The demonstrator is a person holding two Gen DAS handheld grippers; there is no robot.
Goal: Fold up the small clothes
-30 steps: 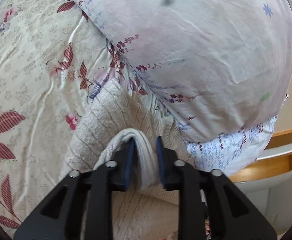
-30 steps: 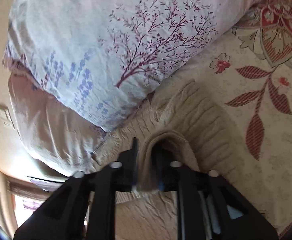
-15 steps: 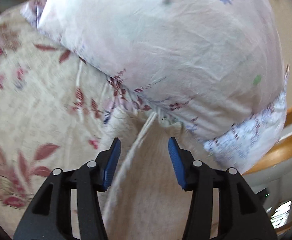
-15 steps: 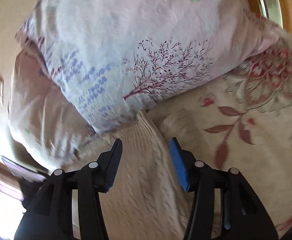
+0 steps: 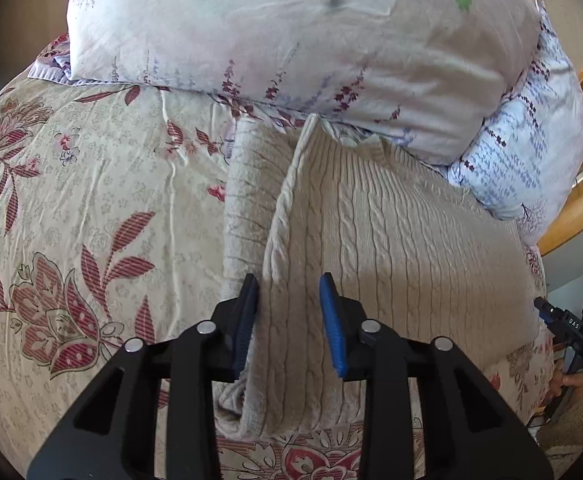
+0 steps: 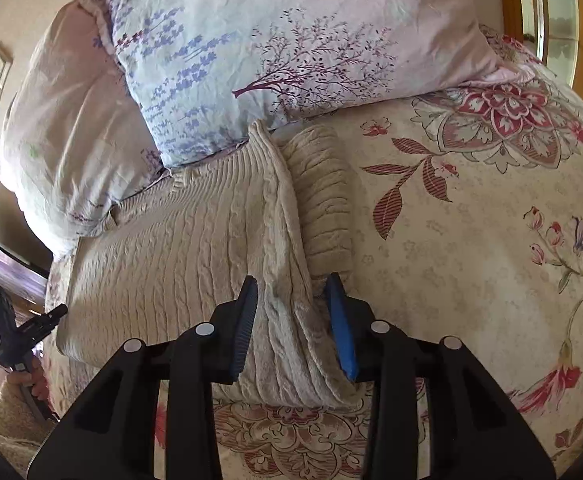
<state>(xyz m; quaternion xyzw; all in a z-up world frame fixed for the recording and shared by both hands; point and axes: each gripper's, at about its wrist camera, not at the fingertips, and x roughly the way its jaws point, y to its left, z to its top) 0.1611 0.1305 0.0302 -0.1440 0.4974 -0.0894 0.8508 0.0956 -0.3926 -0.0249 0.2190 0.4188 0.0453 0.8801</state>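
A folded cream cable-knit sweater (image 5: 387, 236) lies flat on the floral bedspread, its far edge against the pillows. It also shows in the right wrist view (image 6: 195, 240). A ribbed sleeve (image 5: 247, 200) sticks out along its left side; in the right wrist view the other sleeve (image 6: 323, 192) lies along its right side. My left gripper (image 5: 289, 320) is open and empty, its jaws standing above the sweater's left folded edge. My right gripper (image 6: 293, 320) is open and empty above the sweater's right folded edge.
Two large floral pillows (image 5: 291, 32) (image 6: 283, 48) lie stacked just beyond the sweater. The floral bedspread (image 5: 71, 184) (image 6: 491, 248) spreads to both sides. A wooden bed frame (image 5: 571, 216) runs along the right edge. The other gripper shows at the edge of each view (image 5: 571, 328) (image 6: 15, 332).
Both grippers let go of the sweater folds they pinched a second ago, opened, and drew back. The sweater now lies flat and folded on the bed.
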